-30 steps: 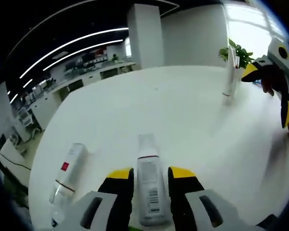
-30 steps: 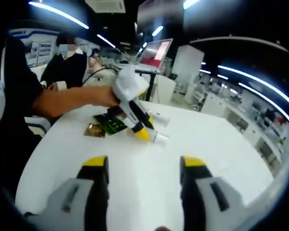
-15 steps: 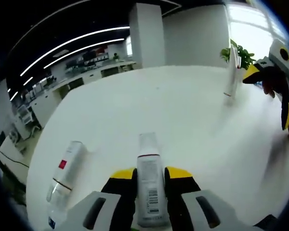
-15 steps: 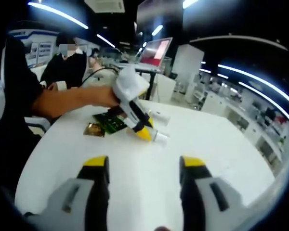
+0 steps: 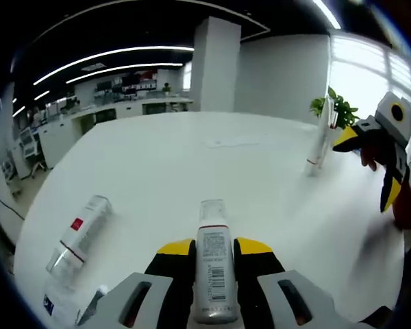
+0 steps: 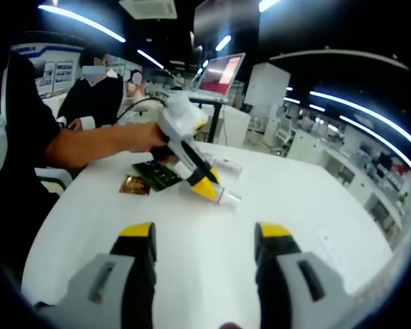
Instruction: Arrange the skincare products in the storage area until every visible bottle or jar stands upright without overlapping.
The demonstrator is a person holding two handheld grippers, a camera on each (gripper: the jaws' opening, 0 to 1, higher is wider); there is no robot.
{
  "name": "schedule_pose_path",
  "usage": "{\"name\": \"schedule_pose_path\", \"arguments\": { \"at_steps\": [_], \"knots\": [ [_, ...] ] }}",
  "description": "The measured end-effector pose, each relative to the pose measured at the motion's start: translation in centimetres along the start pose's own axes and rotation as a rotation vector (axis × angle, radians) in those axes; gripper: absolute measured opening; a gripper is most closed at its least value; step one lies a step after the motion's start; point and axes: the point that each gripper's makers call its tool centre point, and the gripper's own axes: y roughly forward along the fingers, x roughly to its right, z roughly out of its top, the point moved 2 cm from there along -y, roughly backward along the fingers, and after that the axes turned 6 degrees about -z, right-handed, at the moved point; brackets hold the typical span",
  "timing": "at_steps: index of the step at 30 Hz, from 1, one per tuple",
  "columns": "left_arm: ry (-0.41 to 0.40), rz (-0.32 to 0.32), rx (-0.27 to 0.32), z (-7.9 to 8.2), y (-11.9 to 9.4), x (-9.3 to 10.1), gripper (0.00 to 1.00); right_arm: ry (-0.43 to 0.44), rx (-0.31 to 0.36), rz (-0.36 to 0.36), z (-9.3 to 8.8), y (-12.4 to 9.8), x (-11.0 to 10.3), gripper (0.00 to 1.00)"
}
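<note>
Obscuring bottle point(image 5: 213, 274) base: left gripper point(image 5: 214, 255) fingers point(image 5: 175, 255)

a white bottle point(image 5: 213, 267) with a barcode label and pale cap lies lengthwise at the desk's near edge, clamped between yellow-tipped jaws. a white tube with a red mark point(image 5: 78, 234) lies on its side toward the left edge. a slim white tube point(image 5: 319, 140) stands upright near the far right edge.

Barcode on bottle point(image 5: 212, 274), no text legible
</note>
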Motion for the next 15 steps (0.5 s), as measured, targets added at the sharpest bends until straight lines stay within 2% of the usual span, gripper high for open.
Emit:
{"name": "schedule_pose_path", "arguments": {
  "at_steps": [7, 13, 15],
  "knots": [
    [-0.061, -0.054, 0.04, 0.4, -0.3, 0.9, 0.21, 0.001, 0.003, 0.001, 0.1, 0.0, 0.0, 0.57],
    [-0.149, -0.219, 0.129, 1.7, -0.8, 3.4, 0.21, 0.007, 0.017, -0.007, 0.4, -0.2, 0.2, 0.57],
    [-0.152, -0.258, 0.148, 2.1, -1.0, 4.1, 0.21, 0.007, 0.022, -0.009, 0.5, -0.2, 0.2, 0.57]
  ]
}}
